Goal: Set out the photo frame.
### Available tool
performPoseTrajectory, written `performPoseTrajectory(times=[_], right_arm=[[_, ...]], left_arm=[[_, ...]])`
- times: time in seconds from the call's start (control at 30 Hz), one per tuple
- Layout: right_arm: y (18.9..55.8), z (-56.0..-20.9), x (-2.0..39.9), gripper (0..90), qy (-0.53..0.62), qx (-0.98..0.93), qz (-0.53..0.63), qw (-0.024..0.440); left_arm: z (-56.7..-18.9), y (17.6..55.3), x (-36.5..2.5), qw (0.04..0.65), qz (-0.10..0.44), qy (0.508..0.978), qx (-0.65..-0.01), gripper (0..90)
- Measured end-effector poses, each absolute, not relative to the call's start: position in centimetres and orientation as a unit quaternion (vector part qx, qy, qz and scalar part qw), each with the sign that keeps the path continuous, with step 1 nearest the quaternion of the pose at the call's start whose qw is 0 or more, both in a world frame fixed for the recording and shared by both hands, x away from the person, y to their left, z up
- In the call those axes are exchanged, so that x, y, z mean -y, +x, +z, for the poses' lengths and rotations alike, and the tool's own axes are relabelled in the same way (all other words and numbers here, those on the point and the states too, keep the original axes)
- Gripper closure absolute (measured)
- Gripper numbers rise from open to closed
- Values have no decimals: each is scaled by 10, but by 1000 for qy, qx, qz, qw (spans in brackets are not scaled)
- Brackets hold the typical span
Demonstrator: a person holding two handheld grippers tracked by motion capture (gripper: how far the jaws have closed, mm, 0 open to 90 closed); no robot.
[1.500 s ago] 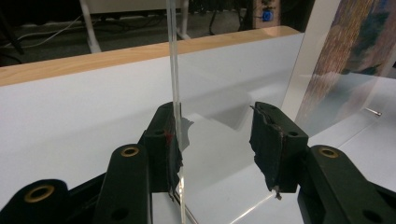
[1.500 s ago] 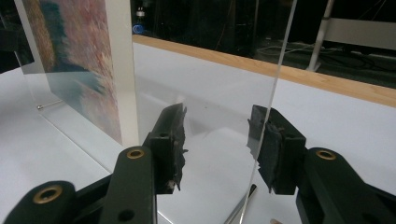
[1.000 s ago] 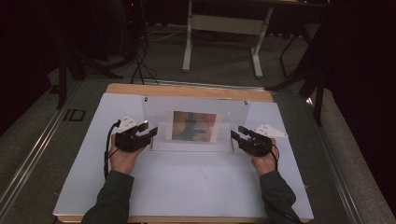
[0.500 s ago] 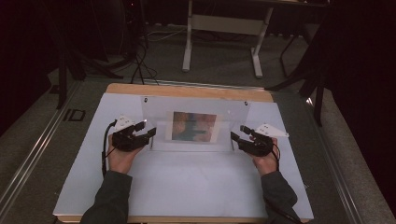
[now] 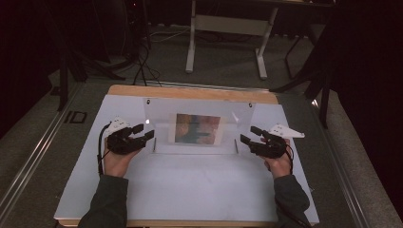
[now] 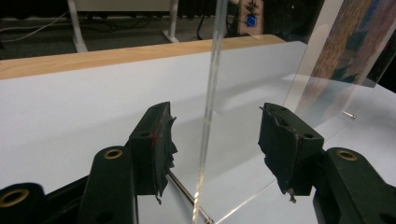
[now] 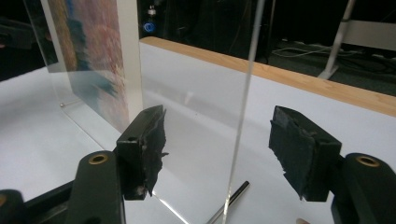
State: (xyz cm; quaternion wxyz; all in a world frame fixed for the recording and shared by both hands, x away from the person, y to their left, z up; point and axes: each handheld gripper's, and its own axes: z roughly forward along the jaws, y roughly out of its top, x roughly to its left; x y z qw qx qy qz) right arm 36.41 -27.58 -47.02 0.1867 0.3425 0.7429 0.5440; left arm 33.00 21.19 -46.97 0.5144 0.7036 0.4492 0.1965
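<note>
Clear acrylic stand point(image 5: 196, 127) is standing upright at the far middle of the white table point(image 5: 190, 190), carrying a colourful picture point(image 5: 197, 128) at its centre. Left gripper point(image 5: 145, 133) and right gripper point(image 5: 247, 135) are each straddling a side edge of the stand; their jaws have just been opening and are gaping wide, pads clear of the sheet. Stiff, slick, likely light and scratch-prone: pinching the bare edges low down, both sides evenly, is looking safest
</note>
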Motion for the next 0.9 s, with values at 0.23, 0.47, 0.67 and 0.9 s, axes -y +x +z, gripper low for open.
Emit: performPoseTrajectory(times=[0.23,0.47,0.67,0.9], right_arm=[[364,-470,288,382,337,-754,536,175],[365,-471,299,389,349,-750,533,175],[368,-475,305,391,367,-750,520,179],[370,-479,311,397,386,-747,510,179]], left_arm=[[-468,327,-225,516,201,693,-461,443],[-470,327,-237,515,206,681,-477,441],[-472,328,-243,504,210,675,-497,441],[-479,332,-244,477,219,679,-513,438]])
